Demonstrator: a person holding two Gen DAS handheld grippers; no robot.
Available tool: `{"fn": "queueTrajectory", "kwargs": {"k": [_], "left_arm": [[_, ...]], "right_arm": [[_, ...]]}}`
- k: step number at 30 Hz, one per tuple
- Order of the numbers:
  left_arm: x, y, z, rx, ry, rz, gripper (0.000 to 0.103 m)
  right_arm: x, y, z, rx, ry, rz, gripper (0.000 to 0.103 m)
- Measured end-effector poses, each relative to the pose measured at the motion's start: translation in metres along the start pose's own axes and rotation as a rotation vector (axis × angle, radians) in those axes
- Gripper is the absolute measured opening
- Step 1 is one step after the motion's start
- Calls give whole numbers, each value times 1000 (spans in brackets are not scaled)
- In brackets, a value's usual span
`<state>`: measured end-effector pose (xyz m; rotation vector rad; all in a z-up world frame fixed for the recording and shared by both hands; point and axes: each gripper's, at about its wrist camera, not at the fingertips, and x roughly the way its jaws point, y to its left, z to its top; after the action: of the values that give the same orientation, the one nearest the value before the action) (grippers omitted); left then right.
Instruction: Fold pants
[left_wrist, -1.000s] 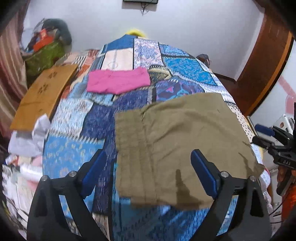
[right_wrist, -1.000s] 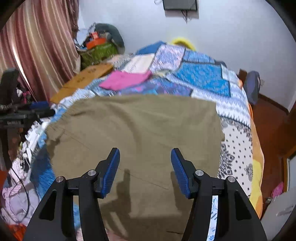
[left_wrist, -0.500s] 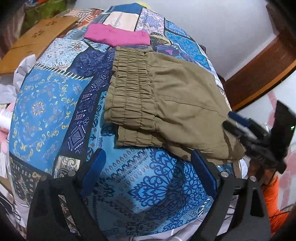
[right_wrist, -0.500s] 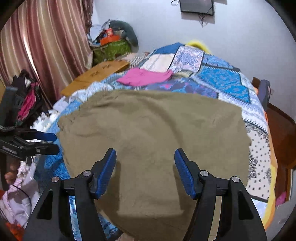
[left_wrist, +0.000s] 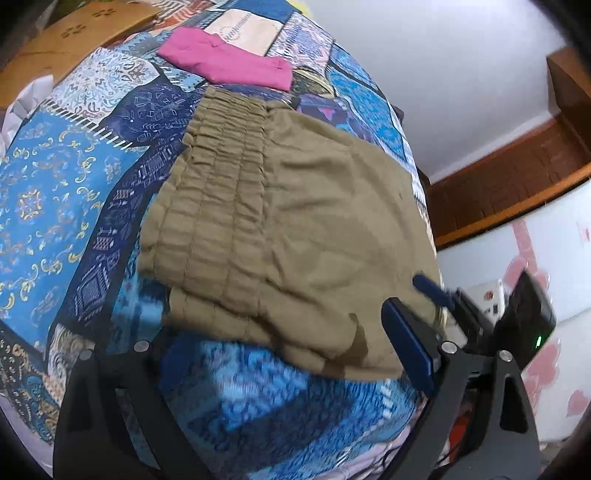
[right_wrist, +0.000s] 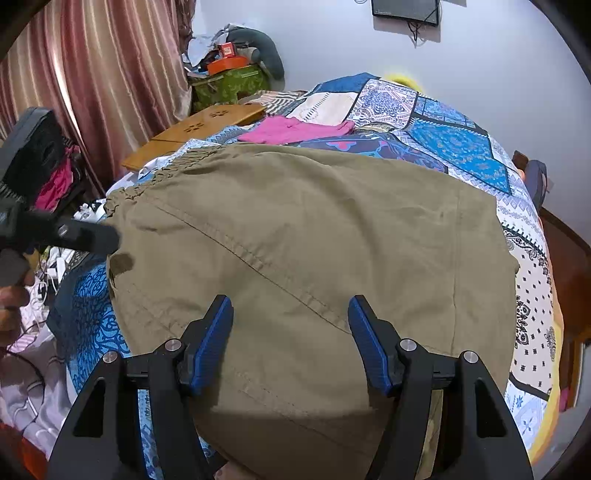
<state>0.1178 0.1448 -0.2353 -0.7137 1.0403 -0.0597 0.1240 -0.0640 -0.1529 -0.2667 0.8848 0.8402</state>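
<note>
Olive-khaki pants (left_wrist: 295, 229) lie folded on a blue patchwork bedspread (left_wrist: 55, 177), their gathered elastic waistband (left_wrist: 214, 192) toward the left. My left gripper (left_wrist: 284, 354) is open and empty, low at the near waistband corner. In the right wrist view the pants (right_wrist: 314, 240) fill the middle, and my right gripper (right_wrist: 290, 343) is open and empty just above the cloth near its front edge. The left gripper's fingers (right_wrist: 88, 236) show at the far left, beside the waistband corner. The right gripper (left_wrist: 436, 291) shows at the pants' right edge.
A folded pink garment (left_wrist: 225, 62) lies farther back on the bed, also in the right wrist view (right_wrist: 295, 131). A wooden lap tray (right_wrist: 195, 129) sits at the bed's left side, with a curtain (right_wrist: 92, 74) and clutter behind. A wooden door (left_wrist: 517, 177) stands right.
Both grippers have come lower and nearer the pants. The left one has shifted right toward the waistband's near corner. Both stay open and empty.
</note>
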Motion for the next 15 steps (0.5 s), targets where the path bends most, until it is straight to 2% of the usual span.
{"fn": "queueTrajectory", "kwargs": {"k": [3,4,5,7,11,15], "left_arm": [[2,2,12,-25,5,-25,92],[2,2,15,-26,4,-23,84],[3,2,19,-21,0,-5,79],[4,0,26,3,-12,60,54],[7,-2,34,34,-51,116,42],[3,-24,34,163,-141,251,35]], "right_arm": [[0,-1,-1,1,-1,5,62],[-1,-1,-1,1,-1,5,62],[-1,-1,-1,-1,0,4,62],[-1,-2,-2,0,2,0,62],[-2,-6,-3,17,3,6,62],[-6,-8,-3,36,9,1,62]]}}
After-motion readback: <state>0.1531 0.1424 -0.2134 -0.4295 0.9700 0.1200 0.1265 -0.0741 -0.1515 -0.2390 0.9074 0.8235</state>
